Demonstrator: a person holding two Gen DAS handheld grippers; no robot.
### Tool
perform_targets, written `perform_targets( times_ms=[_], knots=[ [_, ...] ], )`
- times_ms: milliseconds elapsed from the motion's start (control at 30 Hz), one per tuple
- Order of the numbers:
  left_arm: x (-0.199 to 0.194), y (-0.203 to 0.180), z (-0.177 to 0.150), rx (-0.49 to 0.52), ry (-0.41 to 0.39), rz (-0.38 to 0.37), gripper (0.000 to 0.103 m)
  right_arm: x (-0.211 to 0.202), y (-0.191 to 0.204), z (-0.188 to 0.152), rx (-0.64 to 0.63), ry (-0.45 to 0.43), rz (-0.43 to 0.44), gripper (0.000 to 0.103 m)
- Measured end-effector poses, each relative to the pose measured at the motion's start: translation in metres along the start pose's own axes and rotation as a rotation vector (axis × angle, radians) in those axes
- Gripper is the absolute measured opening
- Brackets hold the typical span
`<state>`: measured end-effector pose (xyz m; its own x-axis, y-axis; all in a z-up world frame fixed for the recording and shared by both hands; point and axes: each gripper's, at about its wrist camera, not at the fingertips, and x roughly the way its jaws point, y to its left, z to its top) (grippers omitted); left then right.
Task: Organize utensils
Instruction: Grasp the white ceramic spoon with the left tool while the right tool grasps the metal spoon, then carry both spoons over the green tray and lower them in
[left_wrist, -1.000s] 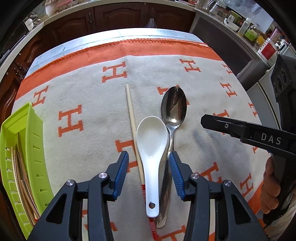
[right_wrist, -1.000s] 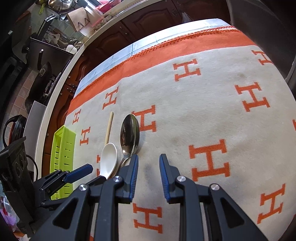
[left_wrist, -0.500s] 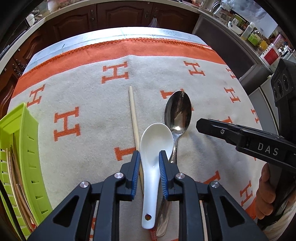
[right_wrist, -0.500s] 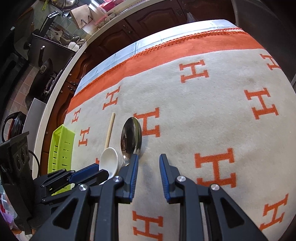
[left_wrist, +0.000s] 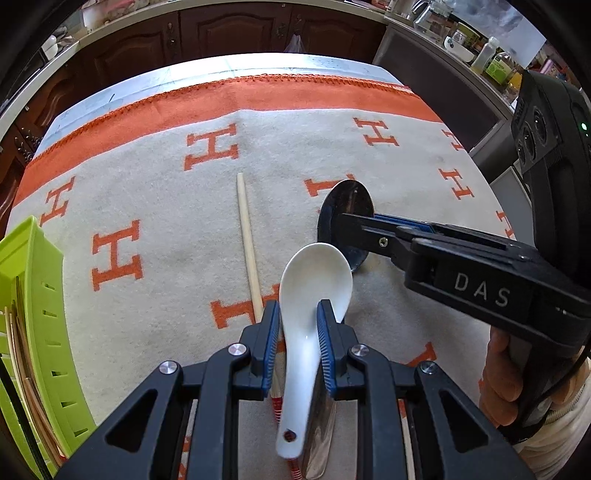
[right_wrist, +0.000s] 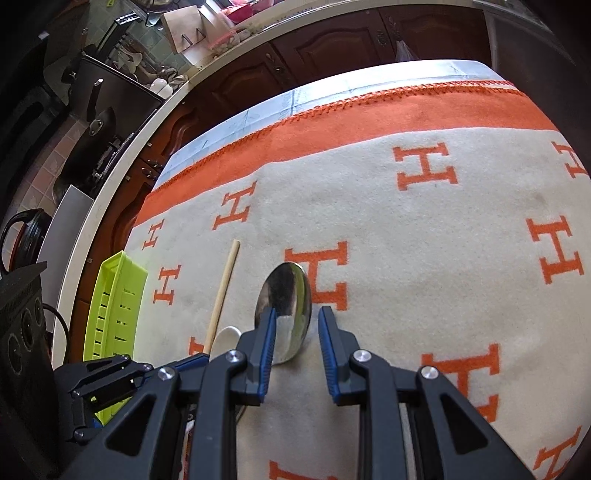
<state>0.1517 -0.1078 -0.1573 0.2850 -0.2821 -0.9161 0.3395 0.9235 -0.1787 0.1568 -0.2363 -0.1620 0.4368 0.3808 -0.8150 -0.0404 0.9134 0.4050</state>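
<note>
My left gripper is shut on the handle of a white ceramic spoon and holds it lifted and tilted above the cloth. A wooden chopstick lies just left of it. A metal spoon lies on the right, its bowl partly hidden by my right gripper. In the right wrist view my right gripper hovers narrowly open and empty over the metal spoon's bowl; the chopstick and the white spoon's tip show at left.
A lime green slotted tray with several chopsticks stands at the left table edge, also in the right wrist view. A cream cloth with orange H marks covers the table. Dark cabinets and a cluttered counter lie beyond.
My left gripper closed on the white spoon's handle and lifted it. My right gripper moved left over the metal spoon's bowl.
</note>
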Motion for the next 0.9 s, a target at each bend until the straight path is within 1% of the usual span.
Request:
perform_targets(
  times_ms=[33, 67, 100, 200, 400, 533, 567, 600, 633, 667, 800, 900],
  knots=[
    [0.001, 0.001, 0.0, -0.003, -0.001, 0.002, 0.019, 0.002, 0.002, -0.001, -0.017, -0.002, 0.01, 0.02],
    [0.002, 0.002, 0.001, -0.005, 0.0, -0.001, 0.019, 0.002, 0.002, -0.001, -0.029, -0.01, 0.003, 0.005],
    [0.004, 0.003, 0.001, -0.008, 0.004, -0.008, 0.019, 0.003, 0.001, -0.002, -0.026, -0.008, 0.006, 0.005],
    [0.004, 0.003, 0.001, -0.002, 0.003, -0.013, 0.021, -0.001, -0.013, -0.005, 0.046, -0.016, 0.054, 0.003],
    [0.007, -0.007, 0.001, 0.038, -0.015, -0.002, 0.028, -0.023, -0.039, -0.018, 0.112, -0.043, 0.026, 0.003],
    [0.009, -0.024, -0.003, 0.095, -0.04, 0.025, 0.028, -0.033, -0.05, -0.028, 0.138, -0.046, 0.024, 0.003],
    [0.01, -0.028, -0.004, 0.109, -0.045, 0.031, 0.025, -0.035, -0.052, -0.031, 0.146, -0.046, 0.028, 0.003],
    [0.01, -0.033, -0.005, 0.122, -0.052, 0.041, 0.016, -0.036, -0.053, -0.033, 0.155, -0.046, 0.033, 0.003],
    [0.01, -0.035, -0.006, 0.124, -0.053, 0.033, 0.008, -0.037, -0.054, -0.035, 0.163, -0.044, 0.04, 0.003],
    [0.01, -0.037, -0.006, 0.114, -0.047, 0.009, 0.008, -0.037, -0.054, -0.037, 0.17, -0.042, 0.046, 0.003],
    [0.005, -0.037, -0.01, 0.094, -0.048, 0.008, 0.007, -0.041, -0.051, -0.042, 0.18, -0.037, 0.063, 0.002],
    [-0.008, -0.029, -0.015, 0.069, -0.058, 0.003, 0.007, -0.048, -0.046, -0.044, 0.18, -0.044, 0.08, 0.002]
  ],
)
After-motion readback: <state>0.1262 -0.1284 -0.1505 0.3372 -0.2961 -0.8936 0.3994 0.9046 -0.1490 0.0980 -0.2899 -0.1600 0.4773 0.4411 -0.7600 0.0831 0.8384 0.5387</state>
